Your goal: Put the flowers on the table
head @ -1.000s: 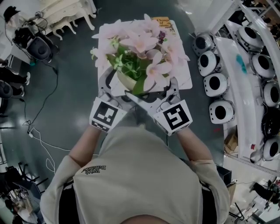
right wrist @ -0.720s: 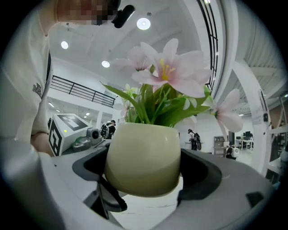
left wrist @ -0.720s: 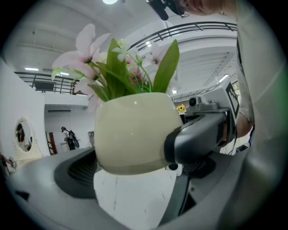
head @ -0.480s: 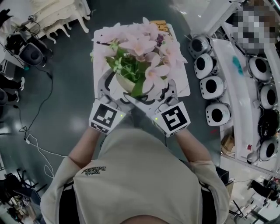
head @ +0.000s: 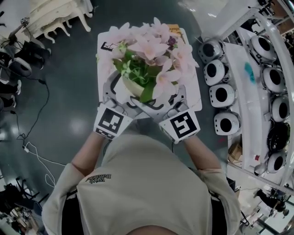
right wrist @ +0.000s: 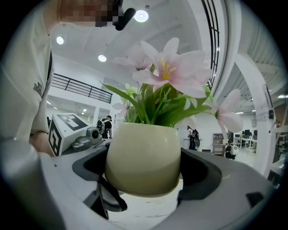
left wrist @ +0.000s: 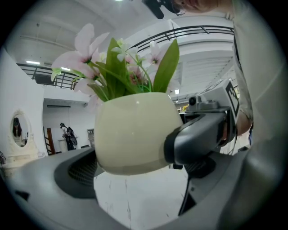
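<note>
Pink flowers (head: pixel 151 48) with green leaves stand in a cream round pot (head: pixel 130 85). In the head view the pot hangs over the near half of a small white table (head: pixel 194 94). My left gripper (head: pixel 120 97) clasps the pot from the near left and my right gripper (head: pixel 166 98) from the near right, their jaws crossing under it. In the left gripper view the pot (left wrist: pixel 130 134) fills the left gripper (left wrist: pixel 135 170), with white tabletop (left wrist: pixel 135 202) just below. The right gripper view shows the pot (right wrist: pixel 144 155) seated in the right gripper (right wrist: pixel 146 179). I cannot tell whether the pot touches the table.
A book (head: pixel 173 29) lies at the table's far edge. A row of round white devices (head: pixel 216 73) lines a white rack on the right. Cables (head: pixel 36 153) trail over the dark floor at left. White carved furniture (head: pixel 59 13) stands at the far left.
Both grippers keep the same hold on the pot. The pot sits a little farther in over the table than a second ago.
</note>
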`<state>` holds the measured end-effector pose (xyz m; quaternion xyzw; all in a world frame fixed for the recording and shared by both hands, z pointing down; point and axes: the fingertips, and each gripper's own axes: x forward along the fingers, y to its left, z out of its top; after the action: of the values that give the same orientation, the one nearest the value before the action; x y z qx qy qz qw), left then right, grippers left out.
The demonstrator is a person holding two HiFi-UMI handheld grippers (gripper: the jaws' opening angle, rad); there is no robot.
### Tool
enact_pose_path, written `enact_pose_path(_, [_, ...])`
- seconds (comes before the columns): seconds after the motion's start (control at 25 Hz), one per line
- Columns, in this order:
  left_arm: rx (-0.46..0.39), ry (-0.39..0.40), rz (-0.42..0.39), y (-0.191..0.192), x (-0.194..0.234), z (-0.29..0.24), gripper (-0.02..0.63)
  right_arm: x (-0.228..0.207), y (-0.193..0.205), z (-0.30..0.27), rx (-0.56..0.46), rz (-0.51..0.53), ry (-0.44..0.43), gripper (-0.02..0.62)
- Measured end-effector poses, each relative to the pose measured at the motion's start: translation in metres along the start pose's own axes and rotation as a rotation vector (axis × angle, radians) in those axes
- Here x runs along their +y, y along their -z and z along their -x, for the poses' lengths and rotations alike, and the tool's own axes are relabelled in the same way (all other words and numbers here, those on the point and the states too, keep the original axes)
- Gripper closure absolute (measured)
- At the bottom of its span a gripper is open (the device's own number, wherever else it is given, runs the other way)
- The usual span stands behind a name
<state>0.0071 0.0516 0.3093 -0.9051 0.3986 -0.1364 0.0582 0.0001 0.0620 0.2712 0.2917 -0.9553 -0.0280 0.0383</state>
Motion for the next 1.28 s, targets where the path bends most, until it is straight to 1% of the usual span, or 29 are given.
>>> enact_pose_path(0.32, [-0.001, -0.005, 0.004, 0.011, 0.062, -0.012, 0.034, -0.020, -0.003, -0.062, 0.009, 0.007, -0.006, 0.101])
enact_pose_path(0.52, [0.002, 0.007, 0.012, 0.016, 0.122, -0.028, 0.034, -0.045, -0.010, -0.119, 0.015, 0.004, 0.001, 0.101])
enact_pose_path(0.6, [0.003, 0.013, 0.008, 0.017, 0.138, -0.035, 0.034, -0.054, -0.010, -0.134, 0.019, 0.004, 0.007, 0.101])
enact_pose_path(0.8, [-0.003, 0.011, -0.009, 0.024, 0.146, -0.043, 0.034, -0.062, -0.004, -0.143, 0.011, 0.011, 0.015, 0.101])
enact_pose_path(0.96, [-0.004, 0.006, -0.002, 0.029, 0.148, -0.050, 0.034, -0.067, 0.002, -0.145, 0.012, 0.022, 0.006, 0.101])
enact_pose_path(1.16, [0.018, -0.005, -0.004, 0.036, 0.151, -0.058, 0.034, -0.074, 0.010, -0.148, 0.010, 0.007, -0.005, 0.101])
enact_pose_path(1.28, [0.038, -0.012, 0.010, 0.043, 0.151, -0.063, 0.034, -0.077, 0.015, -0.150, 0.008, 0.003, -0.020, 0.101])
